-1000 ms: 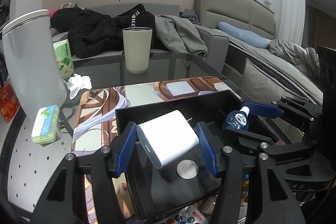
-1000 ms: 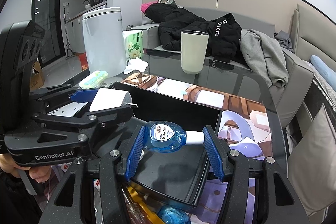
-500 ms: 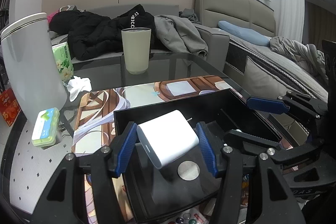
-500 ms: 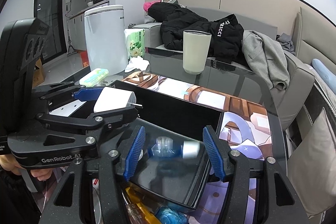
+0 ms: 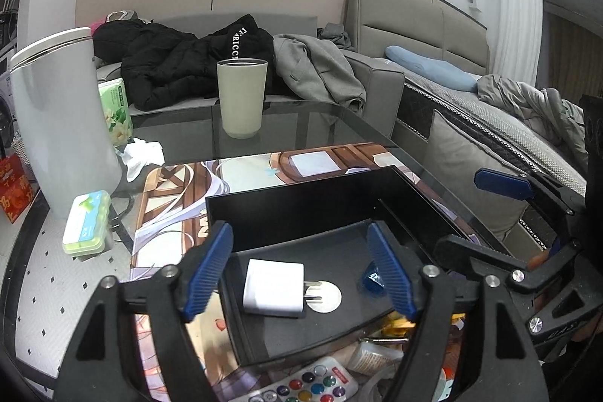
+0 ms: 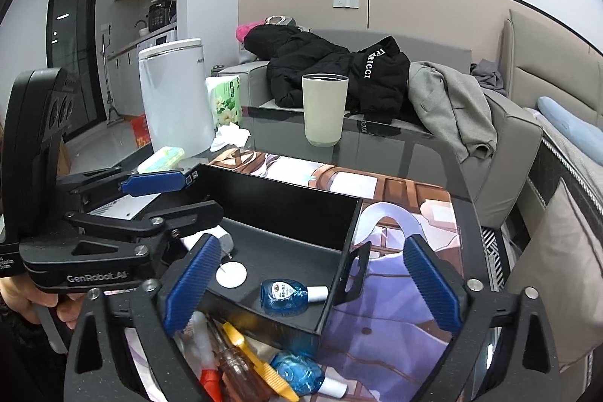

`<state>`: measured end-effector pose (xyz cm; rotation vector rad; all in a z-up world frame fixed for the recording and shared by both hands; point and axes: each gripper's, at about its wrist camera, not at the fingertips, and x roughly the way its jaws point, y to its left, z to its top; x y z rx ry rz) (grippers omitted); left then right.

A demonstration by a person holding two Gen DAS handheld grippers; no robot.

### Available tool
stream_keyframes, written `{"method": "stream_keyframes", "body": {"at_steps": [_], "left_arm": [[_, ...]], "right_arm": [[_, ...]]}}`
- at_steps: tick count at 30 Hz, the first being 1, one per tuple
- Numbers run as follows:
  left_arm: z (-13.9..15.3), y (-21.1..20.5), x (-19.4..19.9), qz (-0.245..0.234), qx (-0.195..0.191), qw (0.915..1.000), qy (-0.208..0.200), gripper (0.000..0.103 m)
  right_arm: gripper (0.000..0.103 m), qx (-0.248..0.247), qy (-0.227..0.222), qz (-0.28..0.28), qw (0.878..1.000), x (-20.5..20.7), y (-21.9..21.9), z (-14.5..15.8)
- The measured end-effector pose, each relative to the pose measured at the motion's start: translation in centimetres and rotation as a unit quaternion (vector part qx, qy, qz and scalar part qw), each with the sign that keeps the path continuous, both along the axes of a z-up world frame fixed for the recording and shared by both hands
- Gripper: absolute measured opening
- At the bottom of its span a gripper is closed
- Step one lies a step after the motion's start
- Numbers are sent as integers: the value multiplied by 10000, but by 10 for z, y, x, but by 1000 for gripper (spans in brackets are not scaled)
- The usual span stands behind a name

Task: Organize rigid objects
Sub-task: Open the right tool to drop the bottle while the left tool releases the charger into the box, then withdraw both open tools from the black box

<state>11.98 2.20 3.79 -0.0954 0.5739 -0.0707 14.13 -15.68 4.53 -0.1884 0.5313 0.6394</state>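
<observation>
**Mia:** What is closest to us?

**Sam:** A pile of loose things on the near edge of the table: a small blue plastic bottle with a white cap (image 6: 301, 376), a yellow-handled screwdriver (image 6: 256, 360) and a white remote with coloured buttons (image 5: 309, 387). They lie just below the right gripper (image 6: 312, 285). It is nearer to them than the left gripper (image 5: 301, 272) is.

**Mia:** Which way does that bottle lie?

**Sam:** On its side, with the cap pointing to the right. The screwdriver touches it on the left, so I think a grab has to be careful there.

**Mia:** Are the grippers holding anything?

**Sam:** No. Both have their blue fingers spread wide with nothing between them.

**Mia:** What is in the black open box (image 6: 286, 202)?

**Sam:** A white square plug charger (image 5: 273, 288) lies flat under the left gripper, its metal prongs pointing right at a round silver disc (image 5: 326, 298). A second blue bottle with a white cap (image 6: 288, 294) lies on its side by the right wall of the box, under the right gripper.

**Mia:** And farther back?

**Sam:** A picture mat (image 5: 264, 168) lies under the box. A small green case (image 5: 86, 223) sits to the left, next to a tall white bin (image 5: 60, 115). Behind stands a pale green cup (image 5: 241, 98), well apart from the box. A sofa with dark coats (image 5: 181, 63) is past the table.
</observation>
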Motion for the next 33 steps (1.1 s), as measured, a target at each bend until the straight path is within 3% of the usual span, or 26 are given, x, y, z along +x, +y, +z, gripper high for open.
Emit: {"method": "stream_keyframes", "body": {"at_steps": [2, 4, 7, 33], "left_arm": [[1, 0, -5, 16, -13, 10000, -8, 82], [2, 3, -9, 23, -92, 10000, -9, 96], [3, 8, -16, 31, -287, 9996, -32, 103], [-12, 25, -66, 490, -24, 9985, 260, 103]], "right_arm": [[102, -23, -12, -12, 10000, -4, -2, 0], [102, -50, -12, -26, 10000, -8, -4, 0], [102, -58, -14, -26, 10000, -14, -7, -1], [102, -361, 68, 87, 9993, -58, -20, -14]]}}
